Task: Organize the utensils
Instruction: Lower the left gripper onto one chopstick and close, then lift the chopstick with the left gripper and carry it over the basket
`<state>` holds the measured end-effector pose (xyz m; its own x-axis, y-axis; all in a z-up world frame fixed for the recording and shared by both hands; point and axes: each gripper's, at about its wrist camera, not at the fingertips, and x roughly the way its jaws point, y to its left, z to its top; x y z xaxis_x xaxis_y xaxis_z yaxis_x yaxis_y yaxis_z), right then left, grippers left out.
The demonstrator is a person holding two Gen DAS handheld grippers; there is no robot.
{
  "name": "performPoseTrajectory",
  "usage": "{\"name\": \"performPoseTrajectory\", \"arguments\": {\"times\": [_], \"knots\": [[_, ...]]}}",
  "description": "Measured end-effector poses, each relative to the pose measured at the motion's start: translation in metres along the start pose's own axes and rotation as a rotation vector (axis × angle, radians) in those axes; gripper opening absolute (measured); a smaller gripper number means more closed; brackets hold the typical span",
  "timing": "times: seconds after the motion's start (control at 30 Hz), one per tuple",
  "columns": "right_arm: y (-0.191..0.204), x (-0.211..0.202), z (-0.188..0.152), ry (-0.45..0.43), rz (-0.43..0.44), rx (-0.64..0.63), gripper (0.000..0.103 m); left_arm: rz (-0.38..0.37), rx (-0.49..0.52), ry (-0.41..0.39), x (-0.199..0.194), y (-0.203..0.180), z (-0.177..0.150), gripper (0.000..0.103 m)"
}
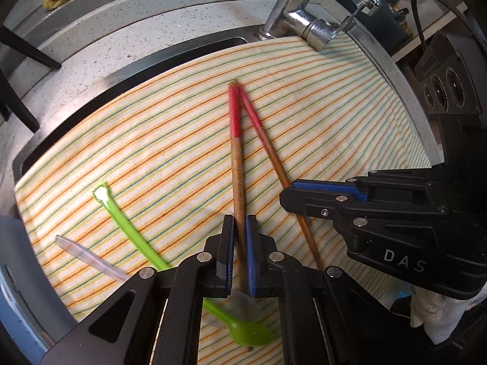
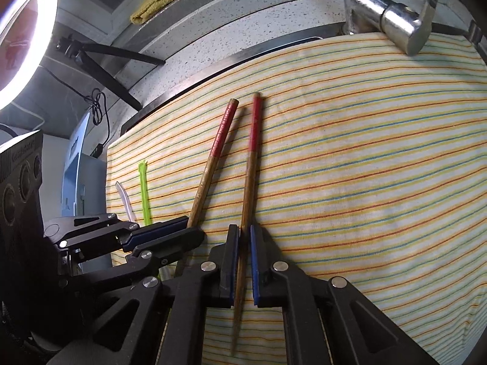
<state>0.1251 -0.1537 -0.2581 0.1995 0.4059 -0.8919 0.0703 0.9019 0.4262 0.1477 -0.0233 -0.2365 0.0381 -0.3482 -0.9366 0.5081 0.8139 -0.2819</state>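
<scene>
Two wooden chopsticks with red-wrapped tops lie on a striped cloth [image 1: 350, 97] over the bench. Left wrist view: the left gripper [image 1: 239, 252] has its jaws clamped on the left chopstick [image 1: 236, 164] low on its bare shaft; a green plastic spoon [image 1: 137, 237] and a clear plastic utensil [image 1: 88, 257] lie just beside.

Right wrist view: the right gripper [image 2: 244, 261] has its jaws clamped on the right chopstick [image 2: 250, 176]. Both sticks look light, stiff and smooth, likely to pivot when held low. A chrome faucet [image 2: 392, 15] overhangs the far edge.
</scene>
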Motion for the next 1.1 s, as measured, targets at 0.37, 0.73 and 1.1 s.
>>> {"name": "performPoseTrajectory", "arguments": {"times": [0.37,0.73,1.1], "knots": [[-0.057,-0.050,-0.018,-0.087,-0.001,0.110,0.006,-0.140,-0.063,-0.048,0.005,-0.023,0.005,0.005],[-0.039,-0.097,-0.014,-0.172,0.091,0.070,0.006,-0.192,-0.077,-0.179,-0.048,-0.030,0.007,0.005],[0.043,-0.112,-0.002,-0.196,0.186,-0.093,0.006,-0.110,-0.181,-0.358,-0.134,0.025,-0.041,0.005]]}}
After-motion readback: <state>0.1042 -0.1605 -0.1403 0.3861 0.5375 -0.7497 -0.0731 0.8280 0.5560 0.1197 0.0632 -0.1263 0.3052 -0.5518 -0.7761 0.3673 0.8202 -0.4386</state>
